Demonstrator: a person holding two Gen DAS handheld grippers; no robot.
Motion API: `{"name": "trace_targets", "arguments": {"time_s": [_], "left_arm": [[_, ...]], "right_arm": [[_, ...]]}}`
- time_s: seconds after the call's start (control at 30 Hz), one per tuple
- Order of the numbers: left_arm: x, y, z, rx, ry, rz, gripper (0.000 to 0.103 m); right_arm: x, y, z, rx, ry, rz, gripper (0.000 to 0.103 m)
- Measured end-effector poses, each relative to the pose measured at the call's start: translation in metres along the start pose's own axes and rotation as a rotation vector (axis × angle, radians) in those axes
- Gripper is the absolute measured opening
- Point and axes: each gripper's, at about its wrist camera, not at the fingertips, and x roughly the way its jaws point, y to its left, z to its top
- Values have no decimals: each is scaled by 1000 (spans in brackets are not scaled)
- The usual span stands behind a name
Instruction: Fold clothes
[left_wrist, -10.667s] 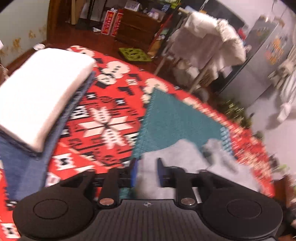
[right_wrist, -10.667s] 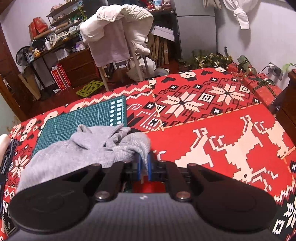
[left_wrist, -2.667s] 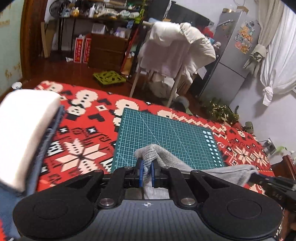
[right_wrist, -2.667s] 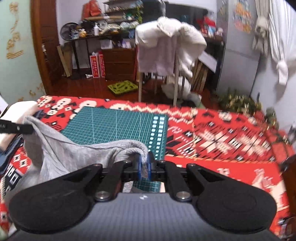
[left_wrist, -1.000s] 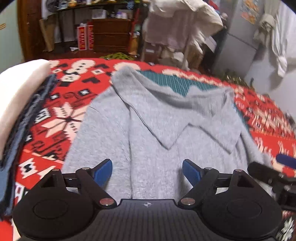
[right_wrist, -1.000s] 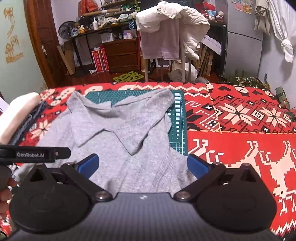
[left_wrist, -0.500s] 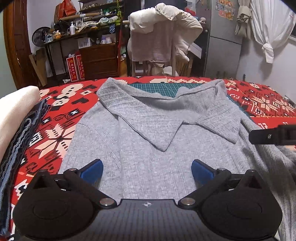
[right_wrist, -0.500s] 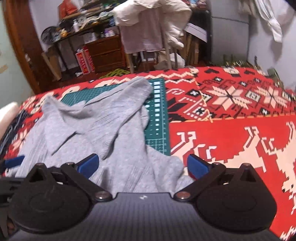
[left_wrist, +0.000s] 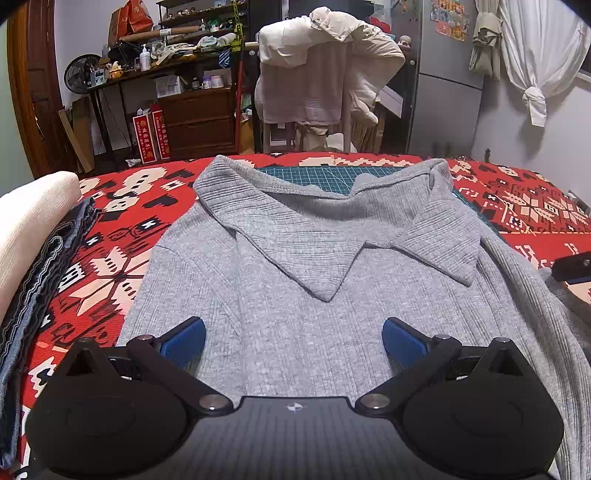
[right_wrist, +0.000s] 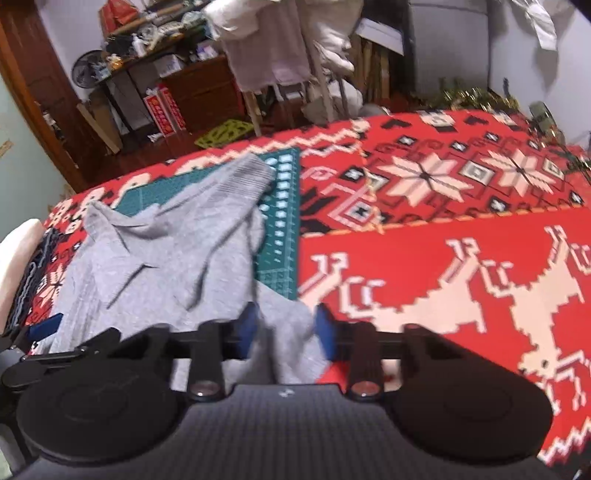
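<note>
left wrist view: grey sweater (left_wrist: 314, 295) lies flat, collar up, on red patterned cloth (left_wrist: 122, 258). left gripper (left_wrist: 293, 341) jaws spread wide above it. right gripper (right_wrist: 284, 326) jaws partly apart astride a sweater edge.

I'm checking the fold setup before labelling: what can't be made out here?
- Grey ribbed collared sweater: hem, left wrist view, hidden behind the left tongs.
- Its right sleeve end: cut off by the left view's edge.
- Right tongs: right wrist view, motion blur; grip on cloth unclear.

Cluttered shelves (left_wrist: 177, 48), grey fridge (left_wrist: 447, 85)
</note>
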Motion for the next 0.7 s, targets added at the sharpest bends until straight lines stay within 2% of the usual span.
{"name": "trace_targets", "arguments": {"time_s": [0.1,0.17,0.3,0.47,0.57,0.67,0.7], "left_arm": [[0,0,0,0,0,0,103],[0,0,0,0,0,0,103],[0,0,0,0,0,0,103],[0,0,0,0,0,0,103],[0,0,0,0,0,0,103],[0,0,0,0,-1,0,103],[0,0,0,0,-1,0,103]], "right_arm": [[-2,-13,0,39,22,-18,25],[-3,-16,-2,44,39,-1,23],[4,-8,-4,8,61,12,25],[-3,-4,-2,19,21,6,26],[-7,-8,2,61,0,37,35],[2,-2,1,26,39,41,35],[6,1,1,5,56,37,30]]}}
